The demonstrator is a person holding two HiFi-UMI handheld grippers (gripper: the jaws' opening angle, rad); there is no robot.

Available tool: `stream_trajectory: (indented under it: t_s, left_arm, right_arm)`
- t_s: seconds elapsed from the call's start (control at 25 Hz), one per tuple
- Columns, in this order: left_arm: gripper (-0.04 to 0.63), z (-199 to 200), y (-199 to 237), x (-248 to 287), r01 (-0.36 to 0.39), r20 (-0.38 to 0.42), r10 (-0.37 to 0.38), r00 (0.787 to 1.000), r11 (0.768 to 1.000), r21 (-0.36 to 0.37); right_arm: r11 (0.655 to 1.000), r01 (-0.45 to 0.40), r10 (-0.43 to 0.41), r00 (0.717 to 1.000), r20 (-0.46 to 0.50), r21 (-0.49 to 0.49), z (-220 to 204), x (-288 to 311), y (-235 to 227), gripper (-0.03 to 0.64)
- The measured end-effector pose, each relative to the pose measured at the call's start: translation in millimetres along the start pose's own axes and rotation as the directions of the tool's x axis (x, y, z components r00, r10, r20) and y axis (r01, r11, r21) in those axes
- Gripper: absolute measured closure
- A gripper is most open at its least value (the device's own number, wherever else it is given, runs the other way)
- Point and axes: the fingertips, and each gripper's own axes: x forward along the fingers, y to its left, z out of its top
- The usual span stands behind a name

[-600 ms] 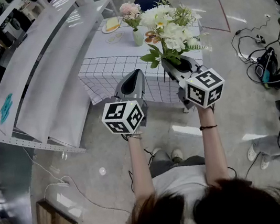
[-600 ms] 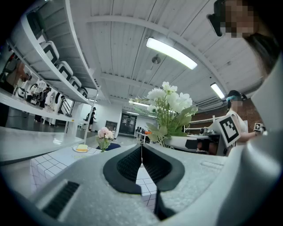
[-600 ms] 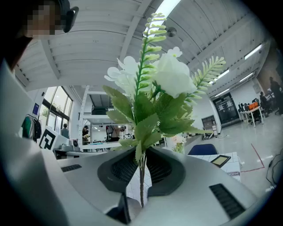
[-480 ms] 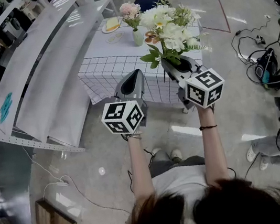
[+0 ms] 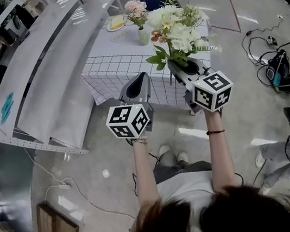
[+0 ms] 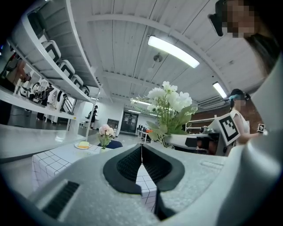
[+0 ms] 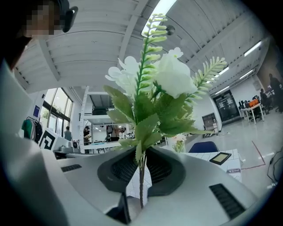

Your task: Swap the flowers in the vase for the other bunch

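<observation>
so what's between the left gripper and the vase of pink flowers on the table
Only bare checked tablecloth lies between the left gripper and the vase. The head view shows this.

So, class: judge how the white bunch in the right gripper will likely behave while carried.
Probably top-heavy: the white bunch spreads wide above thin stems pinched in the right gripper. It stands upright, so likely fairly stiff. Fronds look floppy and may sway.

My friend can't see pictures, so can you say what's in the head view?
Seen from above, a person holds a white flower bunch upright in the right gripper; the left gripper is shut and empty. Ahead, a vase of pink flowers stands on a checked table.
</observation>
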Motion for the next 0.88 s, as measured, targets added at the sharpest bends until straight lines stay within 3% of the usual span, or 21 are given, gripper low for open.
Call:
stream_trajectory:
  t_s: [0.64, 0.88]
  left_arm:
    - [0.581, -6.9, 22.9, 9.7, -0.039, -0.024, 0.039, 0.999, 0.999, -0.026]
    - [0.581, -5.8, 46.7, 33.5, -0.010, -0.033, 0.009, 0.999, 0.999, -0.032]
  right_arm:
    - [0.999, 0.017, -0.017, 1.000, 0.004, 0.048, -7.9, 13.1, -15.8, 0.563]
    - [0.997, 0.047, -0.047, 0.999, 0.001, 0.056, -10.1, 36.8, -35.0, 0.563]
